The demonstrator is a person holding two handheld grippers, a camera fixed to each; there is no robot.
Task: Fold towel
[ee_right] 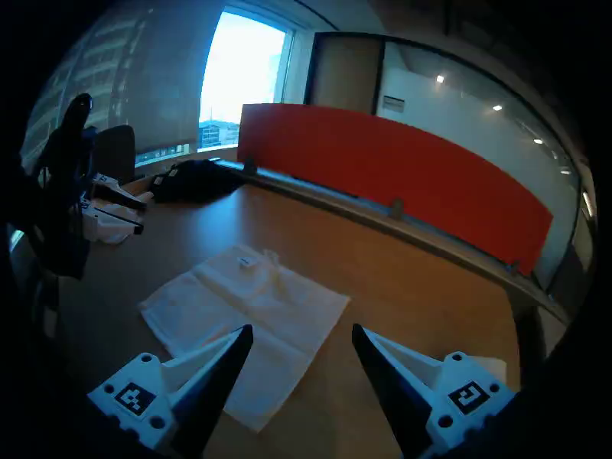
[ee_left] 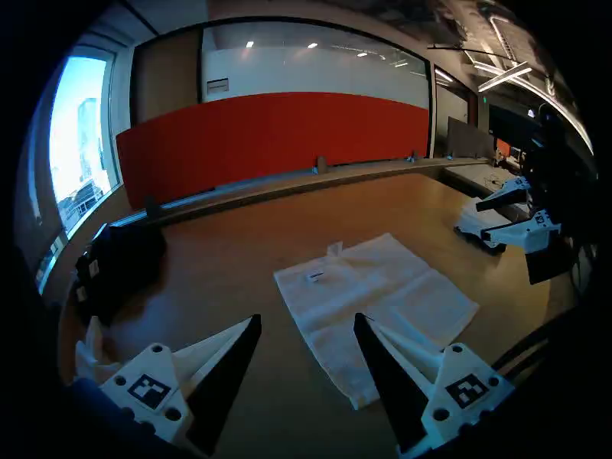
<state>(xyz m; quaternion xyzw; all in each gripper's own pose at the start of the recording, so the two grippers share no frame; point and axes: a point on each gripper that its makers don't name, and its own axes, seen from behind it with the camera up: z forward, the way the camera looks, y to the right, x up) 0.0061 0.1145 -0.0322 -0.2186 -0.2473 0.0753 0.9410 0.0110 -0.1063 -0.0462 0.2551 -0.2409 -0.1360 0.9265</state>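
- A white rectangular cloth towel (ee_left: 379,302) lies spread flat on a brown wooden table (ee_left: 252,252). Faint crease lines cross it, and a small tag sits near its far edge.
- In the left gripper view the towel takes the centre and right of the frame. In the right gripper view it sits left of centre.
- The left gripper (ee_left: 307,317) has its jaws wide apart and holds nothing. The finger at the lower right of its frame overlaps the towel's near part, while the finger at the lower left stands over bare table.
- The right gripper (ee_right: 302,327) is also spread open and empty. The finger at the lower left of its frame overlaps the towel's near edge, and the finger at the lower right is over bare wood.
- Whether any fingertip touches the cloth cannot be told.
- The right gripper shows farther off at the right edge of the left gripper view, and the left gripper at the left edge of the right gripper view. Both are off the towel.
- A black soft bag (ee_left: 122,264) rests on the table at the left of the left gripper view, well apart from the towel.
- A long red partition panel (ee_left: 268,138) runs along the table's far side, with a bright window (ee_left: 76,138) beside it.
- The table between the jaws and the towel is bare wood.
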